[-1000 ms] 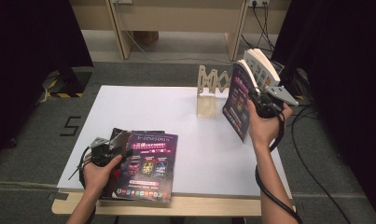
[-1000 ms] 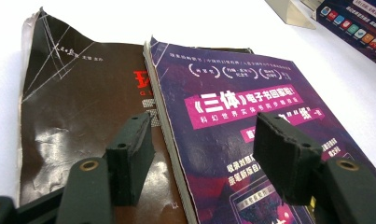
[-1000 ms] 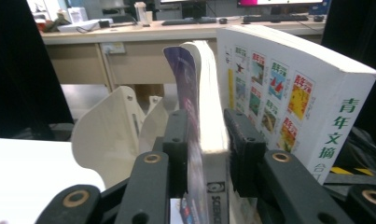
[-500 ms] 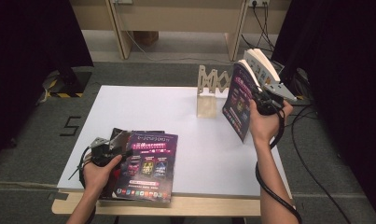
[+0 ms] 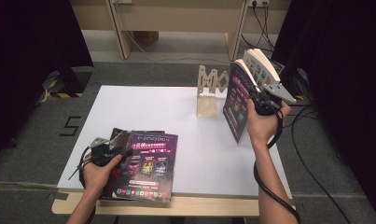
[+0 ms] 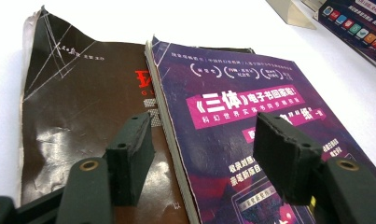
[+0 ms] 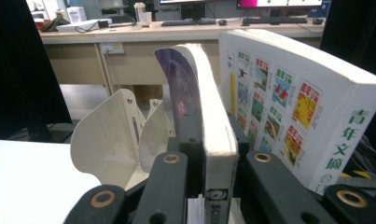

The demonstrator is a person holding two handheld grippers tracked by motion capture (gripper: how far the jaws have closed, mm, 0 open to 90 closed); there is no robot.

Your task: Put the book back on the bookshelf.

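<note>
Open claw (image 6: 202, 161) over purple book (image 6: 251, 116)

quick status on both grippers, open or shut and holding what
Left gripper: open, jaws astride the edge of the flat purple book, pressing nothing.
Right gripper: jaws have just been closing, now shut on the upright purple book.

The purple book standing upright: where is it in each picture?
High view: the upright purple book stands right of centre, at the table's right side.
Left gripper view: top right corner, the book's lower cover.
Right gripper view: centre, the book edge-on between the jaws.
Shared landmark: the pale book stand, just left of it.
</note>
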